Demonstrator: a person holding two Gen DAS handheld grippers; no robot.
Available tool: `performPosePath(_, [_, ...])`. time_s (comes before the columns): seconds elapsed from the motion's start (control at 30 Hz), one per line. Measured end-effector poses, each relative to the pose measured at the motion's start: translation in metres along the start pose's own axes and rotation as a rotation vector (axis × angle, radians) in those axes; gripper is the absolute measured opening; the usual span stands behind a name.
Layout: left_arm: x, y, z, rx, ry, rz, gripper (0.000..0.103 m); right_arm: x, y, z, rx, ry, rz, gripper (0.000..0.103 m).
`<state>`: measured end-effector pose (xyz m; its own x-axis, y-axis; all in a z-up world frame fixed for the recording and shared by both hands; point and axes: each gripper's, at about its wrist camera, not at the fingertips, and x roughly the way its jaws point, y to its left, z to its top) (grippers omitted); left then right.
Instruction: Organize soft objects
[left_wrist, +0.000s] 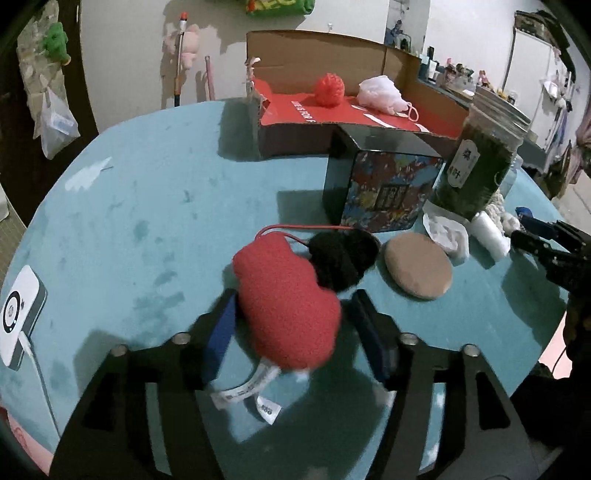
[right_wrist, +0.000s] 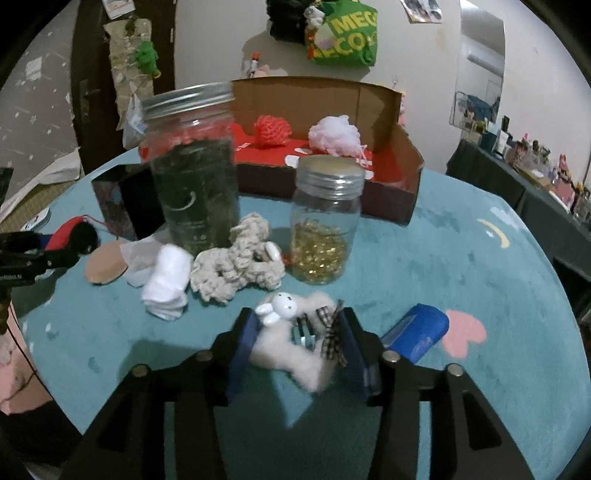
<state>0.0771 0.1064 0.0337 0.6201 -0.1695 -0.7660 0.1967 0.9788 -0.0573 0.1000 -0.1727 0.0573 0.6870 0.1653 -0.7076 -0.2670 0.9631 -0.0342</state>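
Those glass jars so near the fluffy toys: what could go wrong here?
The right claw holds the fluffy bunny toy just in front of the gold-filled jar; carrying it toward the cardboard box might knock that jar. The red plush in the left claw trails a cord that may snag.

Dim indoor light, soft shadows, fisheye-bent edges — dark corners, nearest objects perhaps motion-blurred

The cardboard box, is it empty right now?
No, the cardboard box holds a red knitted ball and a pink fluffy puff.
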Motion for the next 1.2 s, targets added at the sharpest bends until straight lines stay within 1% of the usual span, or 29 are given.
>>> performPosePath(0.07, [-0.001, 0.001, -0.002, 0.001, -0.006, 0.001, 0.067, -0.001, 0.002, -0.002, -0.003, -0.007, -0.001, 0.075])
performPosePath(0.17, [-0.002, 0.002, -0.004, 0.005, -0.014, 0.034, 0.067, -0.001, 0.000, -0.007, 0.010, -0.013, -0.009, 0.075])
performPosePath(0.33, [0.000, 0.016, -0.003, -0.030, -0.008, 0.071, 0.067, -0.002, -0.007, -0.007, 0.060, -0.024, 0.014, 0.075])
performPosePath(0.4, [-0.002, 0.020, -0.003, -0.025, -0.009, 0.084, 0.067, -0.002, -0.008, -0.006, 0.066, -0.027, 0.014, 0.075])
performPosePath(0.5, [-0.009, 0.027, -0.004, -0.009, -0.023, 0.130, 0.067, -0.001, -0.011, -0.005, 0.083, -0.027, 0.032, 0.075])
performPosePath(0.6, [-0.012, 0.032, -0.003, -0.021, -0.022, 0.108, 0.067, 0.001, -0.011, -0.005, 0.094, -0.026, 0.042, 0.076])
performPosePath(0.67, [-0.011, 0.027, -0.002, -0.015, -0.023, 0.084, 0.067, 0.002, -0.012, -0.004, 0.104, -0.023, 0.054, 0.076])
performPosePath(0.77, [-0.005, 0.019, 0.002, -0.007, -0.030, 0.075, 0.066, 0.003, -0.013, -0.004, 0.108, -0.021, 0.058, 0.076])
performPosePath(0.8, [-0.003, 0.019, 0.004, -0.013, -0.029, 0.071, 0.063, 0.003, -0.013, -0.004, 0.112, -0.021, 0.060, 0.076])
performPosePath(0.83, [0.000, 0.019, 0.005, -0.025, -0.029, 0.061, 0.058, 0.003, -0.014, -0.004, 0.117, -0.020, 0.064, 0.074])
performPosePath(0.87, [0.002, 0.018, 0.006, -0.032, -0.029, 0.054, 0.051, 0.005, -0.014, -0.004, 0.122, -0.015, 0.069, 0.064])
performPosePath(0.9, [0.004, 0.019, 0.006, -0.035, -0.027, 0.054, 0.042, 0.006, -0.014, -0.004, 0.126, -0.010, 0.073, 0.057])
performPosePath(0.93, [0.007, 0.019, 0.006, -0.037, -0.019, 0.052, 0.036, 0.006, -0.014, -0.005, 0.128, -0.015, 0.078, 0.056])
performPosePath(1.0, [0.006, 0.018, 0.004, -0.039, -0.030, 0.058, 0.035, 0.002, -0.014, -0.006, 0.121, -0.029, 0.079, 0.052])
performPosePath(1.07, [-0.001, 0.017, 0.003, -0.042, -0.044, 0.057, 0.035, -0.005, -0.012, -0.005, 0.115, -0.055, 0.076, 0.041])
performPosePath(1.1, [-0.005, 0.016, 0.003, -0.041, -0.054, 0.067, 0.035, -0.007, -0.012, -0.003, 0.115, -0.061, 0.076, 0.039])
performPosePath(1.2, [-0.023, 0.008, 0.006, -0.008, -0.108, 0.096, 0.035, -0.012, -0.011, 0.001, 0.103, -0.073, 0.076, 0.036])
